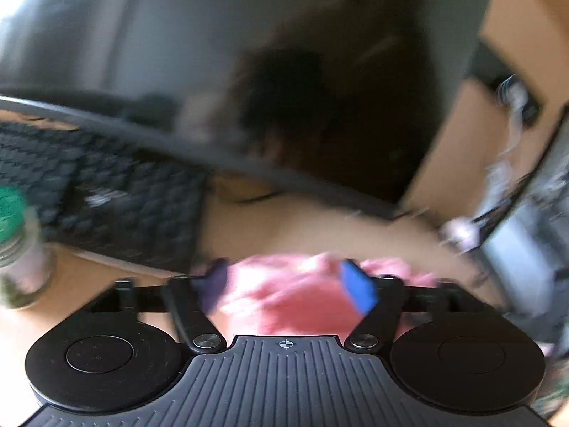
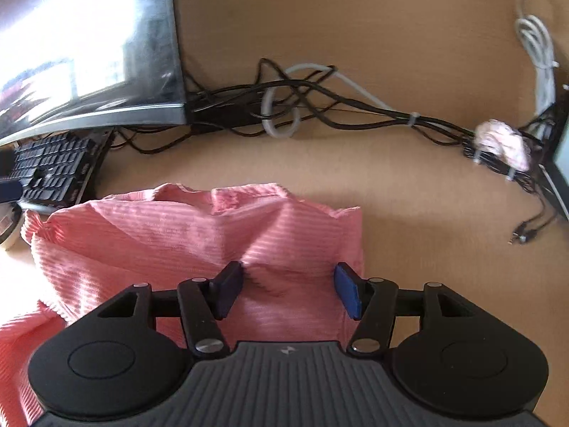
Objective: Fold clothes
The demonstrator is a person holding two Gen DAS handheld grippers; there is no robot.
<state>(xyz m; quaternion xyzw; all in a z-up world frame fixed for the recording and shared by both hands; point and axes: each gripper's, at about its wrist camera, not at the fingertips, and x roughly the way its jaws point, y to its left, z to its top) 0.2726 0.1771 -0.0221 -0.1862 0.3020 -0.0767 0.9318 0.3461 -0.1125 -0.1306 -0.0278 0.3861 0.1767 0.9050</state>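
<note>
Two grippers work over a tan wooden desk (image 2: 409, 192) where a pink ribbed garment (image 2: 185, 235) lies rumpled near the front edge. The right gripper (image 2: 288, 290) points down at it, jaws half apart with a ridge of the cloth between the pads; whether they pinch it is unclear. The left gripper (image 1: 284, 284), in a blurred view, stands wide above the same pink cloth. Behind sit a black keyboard (image 2: 53, 167), a monitor (image 2: 89, 46) and tangled cables (image 2: 320, 103). A green-lidded jar (image 1: 17, 249) stands at the left.
</note>
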